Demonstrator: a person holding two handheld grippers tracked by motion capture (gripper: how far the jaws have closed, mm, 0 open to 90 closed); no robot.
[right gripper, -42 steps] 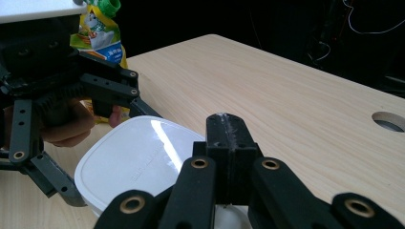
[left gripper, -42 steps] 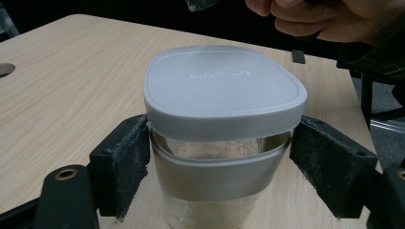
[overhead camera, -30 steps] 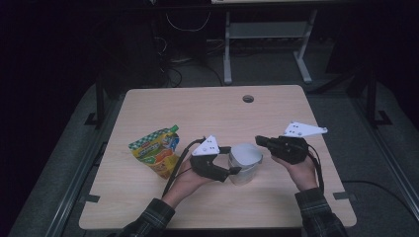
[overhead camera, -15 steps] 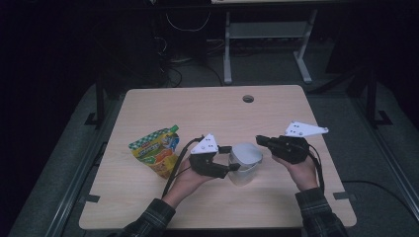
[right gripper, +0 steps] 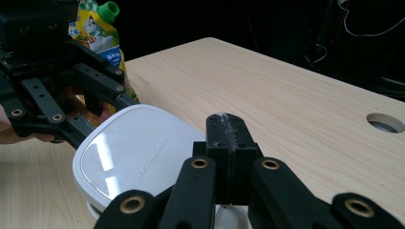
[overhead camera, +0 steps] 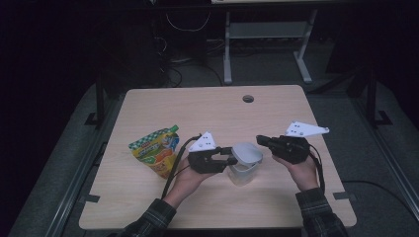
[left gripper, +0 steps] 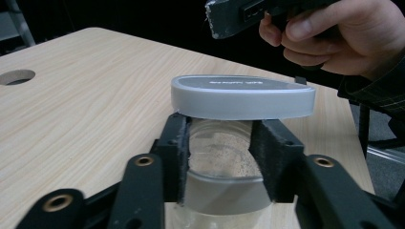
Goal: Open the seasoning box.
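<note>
A clear jar (overhead camera: 242, 174) with a white rounded lid (overhead camera: 247, 153) stands on the wooden table (overhead camera: 207, 108), near its front middle. My left gripper (overhead camera: 232, 160) reaches in from the left, level, under the lid. In the left gripper view its jaws have just been closing, and both black pads (left gripper: 177, 143) now lie against the sides of the jar (left gripper: 222, 162) just below the lid (left gripper: 241, 95). My right gripper (overhead camera: 261, 140) hovers to the right of the lid, its jaws shut together with nothing held. In the right gripper view its tip (right gripper: 228, 129) sits just above the lid's (right gripper: 136, 155) edge.
A colourful drink pouch (overhead camera: 157, 150) with a green cap lies to the left of the left hand. A round cable hole (overhead camera: 248, 98) sits in the table's far middle. Desk legs and cables stand on the dark floor beyond the far edge.
The left gripper's jaws have drawn in around the jar. Both hands and the jar stay where they were.
</note>
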